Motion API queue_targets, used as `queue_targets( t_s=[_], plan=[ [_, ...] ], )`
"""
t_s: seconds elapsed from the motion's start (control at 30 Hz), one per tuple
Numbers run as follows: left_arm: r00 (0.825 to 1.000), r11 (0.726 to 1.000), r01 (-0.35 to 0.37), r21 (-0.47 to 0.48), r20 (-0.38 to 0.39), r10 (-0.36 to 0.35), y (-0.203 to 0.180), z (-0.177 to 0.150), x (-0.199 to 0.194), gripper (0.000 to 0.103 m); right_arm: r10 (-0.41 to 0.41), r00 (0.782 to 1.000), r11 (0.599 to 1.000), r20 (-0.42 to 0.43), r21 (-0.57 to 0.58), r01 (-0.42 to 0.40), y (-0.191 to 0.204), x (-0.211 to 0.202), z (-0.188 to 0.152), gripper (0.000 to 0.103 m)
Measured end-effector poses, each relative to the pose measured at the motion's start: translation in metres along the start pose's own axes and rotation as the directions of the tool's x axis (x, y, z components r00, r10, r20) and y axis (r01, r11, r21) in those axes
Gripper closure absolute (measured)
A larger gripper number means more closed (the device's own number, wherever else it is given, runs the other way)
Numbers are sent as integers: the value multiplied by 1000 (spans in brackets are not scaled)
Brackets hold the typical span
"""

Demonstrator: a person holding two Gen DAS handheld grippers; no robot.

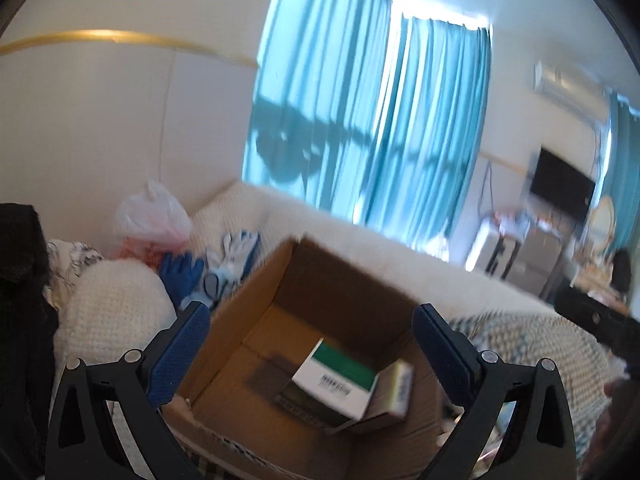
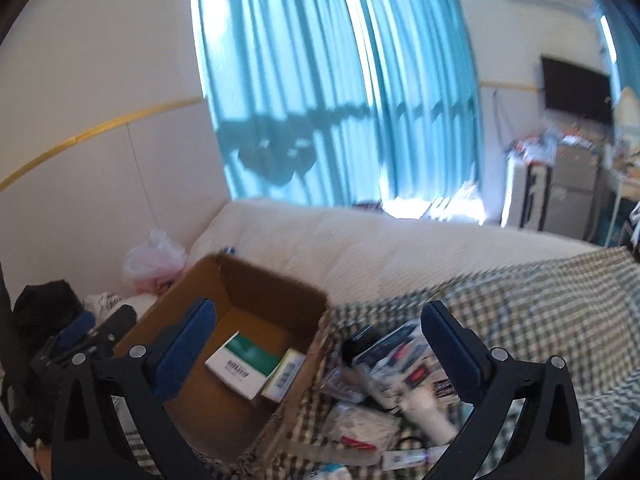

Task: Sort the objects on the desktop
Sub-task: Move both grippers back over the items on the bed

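Note:
An open cardboard box [image 1: 320,280] sits on the checked cloth. Inside lie a white-and-green box [image 1: 336,380] and a smaller yellowish box [image 1: 396,392] beside it. My left gripper [image 1: 312,332] is open and empty above the box. In the right wrist view the cardboard box [image 2: 260,280] is at lower left with the same green box [image 2: 244,364] and small box [image 2: 286,372] inside. My right gripper [image 2: 320,344] is open and empty, over the box's right edge. A heap of packets and small items [image 2: 392,376] lies right of the box.
A white blanket [image 2: 360,248] covers the sofa back. Blue and white gloves [image 1: 212,264] and a pink plastic bag [image 1: 152,220] lie behind the box. A black bag [image 2: 44,308] and the left gripper [image 2: 76,336] show at left. The checked cloth [image 2: 560,312] spreads right.

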State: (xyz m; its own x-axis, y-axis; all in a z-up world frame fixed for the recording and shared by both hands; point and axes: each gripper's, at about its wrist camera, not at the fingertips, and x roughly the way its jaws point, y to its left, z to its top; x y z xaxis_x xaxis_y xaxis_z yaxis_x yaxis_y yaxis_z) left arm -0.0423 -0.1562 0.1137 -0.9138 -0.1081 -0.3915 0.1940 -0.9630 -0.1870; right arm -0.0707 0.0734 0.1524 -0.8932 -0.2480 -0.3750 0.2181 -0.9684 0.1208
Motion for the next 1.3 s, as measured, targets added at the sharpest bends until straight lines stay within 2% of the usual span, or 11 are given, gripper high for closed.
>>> queue_targets(
  t_s=[0.1,0.2,0.27,0.4,0.53,0.67,0.8,0.87,1.07,1.23,1.3],
  plan=[
    [999,999,-24,-27,21,25,-11,4,-20,0,-27,999,997,40,-71,30,2,-27,4,0],
    [999,999,42,-36,16,-41,-19,-2,-31,0,-20,999,999,-34,-38,19,-16,-36,0,0],
    [998,998,55,-39,12,-55,-26,-9,-35,0,-78,986,996,-148,-43,72,-31,-35,-7,0],
    [982,985,167,-36,-85,-170,-48,-25,-32,0,-102,961,994,-257,10,108,-74,-35,-25,0],
    [960,977,212,-20,-182,-212,-79,-45,-20,0,-130,939,989,-319,26,146,-111,-31,-42,0],
    [948,968,251,32,-211,-239,-112,-70,-15,0,-102,924,992,-367,35,123,-139,-20,-55,0],
    [940,965,258,54,-247,-237,-140,-98,-3,0,-113,912,993,-393,-26,112,-151,-2,-60,0],
    [927,959,277,55,-279,-251,-154,-114,7,0,-118,910,993,-397,-58,104,-156,7,-60,0],
    [870,942,320,98,-424,-252,-188,-154,45,0,-171,905,980,-390,-165,114,-168,24,-71,0],
    [861,933,311,183,-469,-195,-197,-169,77,0,-92,880,994,-466,-88,58,-182,42,-84,0],
    [871,931,295,217,-461,-169,-194,-171,86,0,-78,874,996,-480,-80,45,-184,47,-87,0]
  ],
)
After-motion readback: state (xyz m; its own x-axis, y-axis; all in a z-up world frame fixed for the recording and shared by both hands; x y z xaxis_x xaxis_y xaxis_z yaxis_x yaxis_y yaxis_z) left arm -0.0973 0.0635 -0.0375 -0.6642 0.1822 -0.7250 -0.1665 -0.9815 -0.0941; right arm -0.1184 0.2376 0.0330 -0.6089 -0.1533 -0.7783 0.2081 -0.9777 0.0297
